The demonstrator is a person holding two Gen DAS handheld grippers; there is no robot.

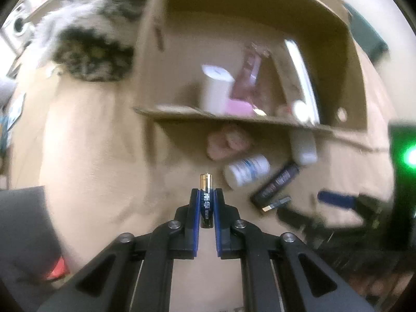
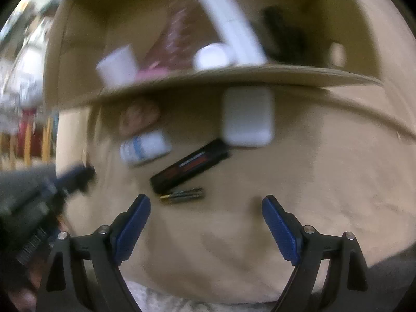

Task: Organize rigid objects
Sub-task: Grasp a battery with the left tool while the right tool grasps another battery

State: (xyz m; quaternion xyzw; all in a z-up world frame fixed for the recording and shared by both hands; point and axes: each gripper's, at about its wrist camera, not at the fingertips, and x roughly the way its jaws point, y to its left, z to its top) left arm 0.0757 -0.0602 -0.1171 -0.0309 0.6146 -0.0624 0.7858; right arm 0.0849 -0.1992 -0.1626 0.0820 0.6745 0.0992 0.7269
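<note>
- Fluffy grey-white fur item w/ dark patches (image 1: 85, 44), at tan surface's (image 1: 85, 135) far-left corner, just left of the box.
- Grey fabric (image 1: 23, 223), near-left edge.
- Red-orange bit (image 1: 58, 269) poking out beside grey fabric, blurred.

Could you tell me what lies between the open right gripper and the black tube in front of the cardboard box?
In the right wrist view, a small battery lies on the tan surface between the right gripper and the black tube.
</note>
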